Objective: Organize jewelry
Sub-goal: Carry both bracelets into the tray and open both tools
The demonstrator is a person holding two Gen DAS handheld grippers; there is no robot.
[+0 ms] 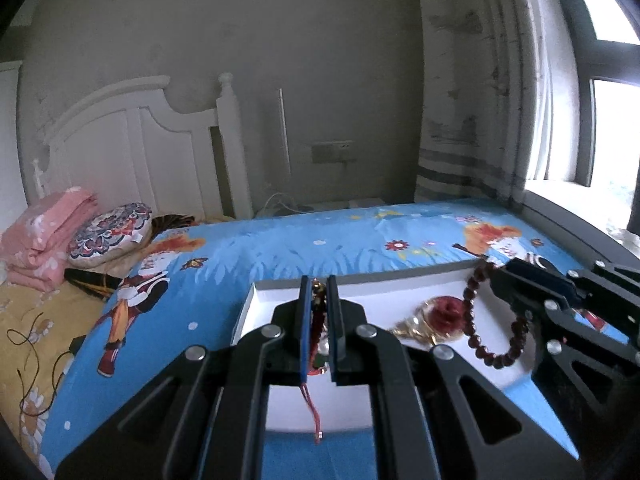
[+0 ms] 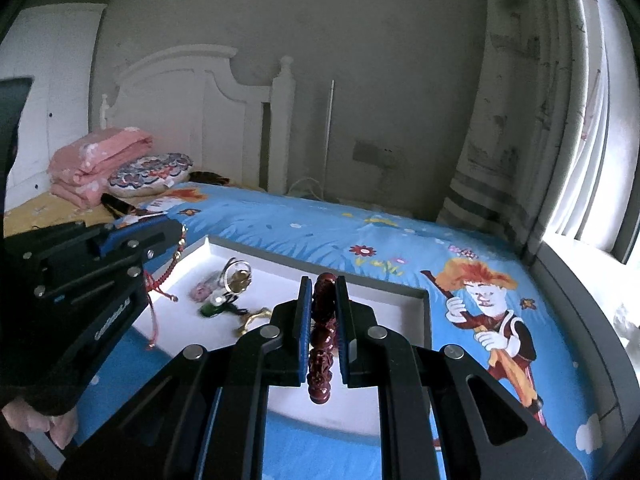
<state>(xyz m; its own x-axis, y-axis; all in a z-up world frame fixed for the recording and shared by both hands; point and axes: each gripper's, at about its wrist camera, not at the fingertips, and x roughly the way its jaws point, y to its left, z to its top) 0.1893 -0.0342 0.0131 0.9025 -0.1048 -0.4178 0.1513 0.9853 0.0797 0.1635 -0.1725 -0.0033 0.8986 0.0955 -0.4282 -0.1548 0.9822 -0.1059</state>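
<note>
1. Left claw (image 1: 319,316) is pinched tight on a red cord bracelet (image 1: 317,312) with some gold bits. The loose red cord end dangles below the fingers, over the near edge of the white tray (image 1: 280,408).
2. Right claw (image 2: 324,320) is clamped on a dark red bead bracelet (image 2: 322,332). In the left wrist view the bead loop hangs down from it above the tray's right side.
3. The tray is shallow with grey-looking walls, and sits on the bed (image 1: 304,248) on a blue cartoon-print sheet (image 2: 312,228), near the window-side edge of the bed.
4. Loose stuff lying in the tray: a gold-rimmed ring thing (image 2: 237,276) toward the far left corner, a pinkish piece (image 2: 202,291) just beside it, a green piece with a white bead (image 2: 214,306), and a gold bit (image 2: 252,320) closer to the middle. From the left wrist view there's also a round dark red pendant in a gold setting (image 1: 438,314), right next to the hanging beads. Can't tell if they touch.
5. Far end of the bed: folded pink blanket (image 1: 48,236) and a round patterned cushion (image 1: 110,234) next to it, up against the white headboard (image 1: 132,148).
6. A thin black cable (image 1: 32,344) squiggles on the yellow sheet at the left edge of the bed.
7. Bit of a hand (image 2: 38,424) shows under the left claw in the right wrist view.
</note>
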